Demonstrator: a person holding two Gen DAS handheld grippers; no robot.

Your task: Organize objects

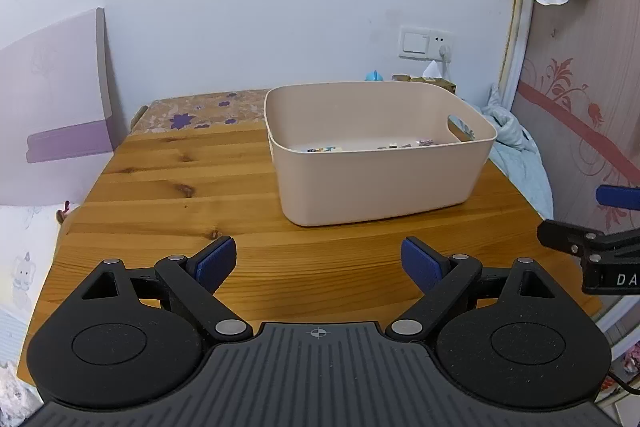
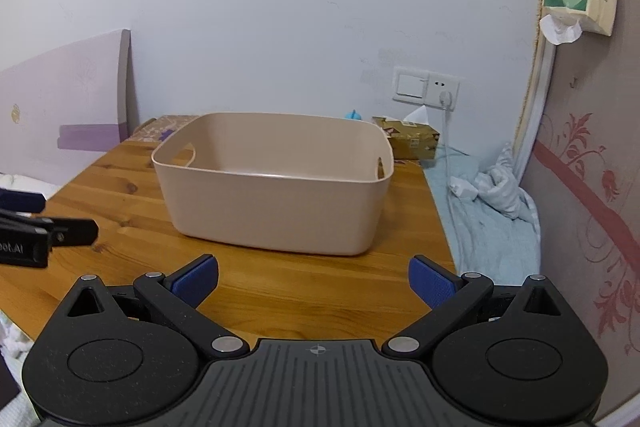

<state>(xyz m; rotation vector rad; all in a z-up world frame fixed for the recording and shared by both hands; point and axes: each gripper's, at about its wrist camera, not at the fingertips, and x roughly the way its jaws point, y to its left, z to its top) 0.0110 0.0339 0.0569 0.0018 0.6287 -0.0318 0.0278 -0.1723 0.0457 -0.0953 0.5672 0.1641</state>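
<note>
A beige plastic bin with cut-out handles stands on the wooden table. Several small flat pieces lie on its floor, seen in the left wrist view only. My left gripper hovers open over the bare wood in front of the bin, nothing between its blue pads. My right gripper is open too, short of the bin near the table's right side, and holds nothing. Each gripper's tip shows at the edge of the other's view.
A white wall with a socket rises behind the table. A gold tissue box and a small blue item sit behind the bin. Light blue bedding lies right of the table, and a purple-and-white board leans at left.
</note>
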